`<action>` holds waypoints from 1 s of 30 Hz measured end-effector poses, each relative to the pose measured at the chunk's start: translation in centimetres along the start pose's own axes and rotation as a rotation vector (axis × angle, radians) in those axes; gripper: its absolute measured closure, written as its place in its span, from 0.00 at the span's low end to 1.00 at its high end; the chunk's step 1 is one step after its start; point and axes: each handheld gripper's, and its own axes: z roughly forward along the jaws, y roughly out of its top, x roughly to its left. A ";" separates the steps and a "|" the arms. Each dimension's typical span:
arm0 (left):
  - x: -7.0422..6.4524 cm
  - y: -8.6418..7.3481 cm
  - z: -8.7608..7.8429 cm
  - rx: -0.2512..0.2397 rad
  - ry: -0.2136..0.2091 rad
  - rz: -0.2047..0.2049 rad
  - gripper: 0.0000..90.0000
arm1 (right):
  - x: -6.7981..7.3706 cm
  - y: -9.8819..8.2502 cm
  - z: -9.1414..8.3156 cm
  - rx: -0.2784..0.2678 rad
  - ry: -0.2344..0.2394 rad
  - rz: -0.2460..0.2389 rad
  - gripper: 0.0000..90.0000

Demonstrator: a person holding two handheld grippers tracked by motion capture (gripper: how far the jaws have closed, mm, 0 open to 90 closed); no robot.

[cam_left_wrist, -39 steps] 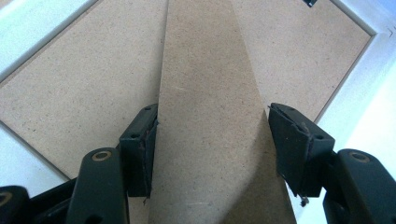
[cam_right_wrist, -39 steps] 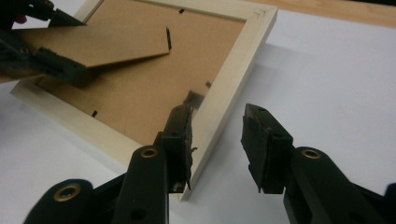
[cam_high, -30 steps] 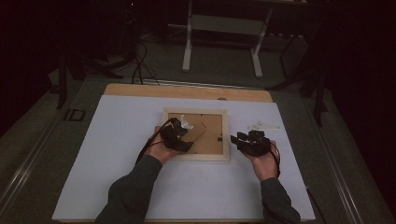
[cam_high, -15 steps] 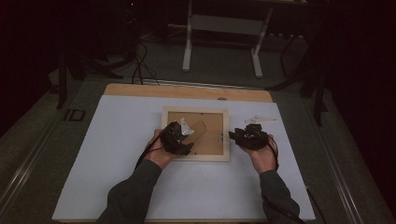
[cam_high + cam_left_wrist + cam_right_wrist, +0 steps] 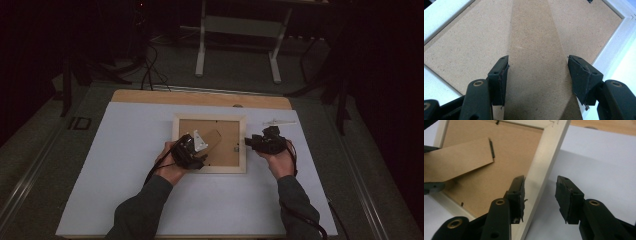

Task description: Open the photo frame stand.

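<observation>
A pale wooden picture frame lies face down on the white sheet, its brown backing up. My left gripper reaches in from the frame's lower left. Its jaws sit on both edges of the brown fold-out stand, which is lifted off the backing. My right gripper is at the frame's right rail. Its jaws have just been opening and straddle that rail. The inner jaw rests against the rail, while the outer jaw stands off it over the sheet.
The white sheet covers a wooden table whose bare back edge shows. A small pale object lies on the sheet behind my right hand. Beyond the table are a metal stand and floor cables.
My right gripper has moved left from the open sheet to the frame's right rail. The left gripper and the frame have stayed put.
</observation>
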 end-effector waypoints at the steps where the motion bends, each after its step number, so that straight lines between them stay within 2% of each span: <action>1: -0.1 0.0 0.0 -0.002 0.003 0.003 0.43 | -0.1 0.0 0.1 0.002 0.004 0.009 0.64; 4: -0.1 0.0 -0.1 -0.004 0.009 0.011 0.43 | -0.4 0.2 0.3 0.003 0.015 0.028 0.61; 9: -0.3 -0.1 -0.2 -0.015 0.016 0.018 0.43 | -0.3 0.8 0.9 0.031 0.035 0.025 0.56; 13: -0.6 -0.3 -0.4 -0.031 0.030 0.029 0.43 | -0.2 1.2 1.3 0.037 0.040 0.031 0.56; 21: -1.2 -0.5 -0.8 -0.062 0.061 0.068 0.43 | -0.4 1.6 1.8 0.062 0.055 0.013 0.58; 27: -1.4 -0.6 -1.0 -0.079 0.069 0.088 0.43 | -0.9 1.5 2.2 0.048 0.126 0.041 0.59; 30: -1.4 -0.8 -1.0 -0.086 0.068 0.091 0.43 | -1.2 1.4 2.1 0.046 0.148 0.051 0.63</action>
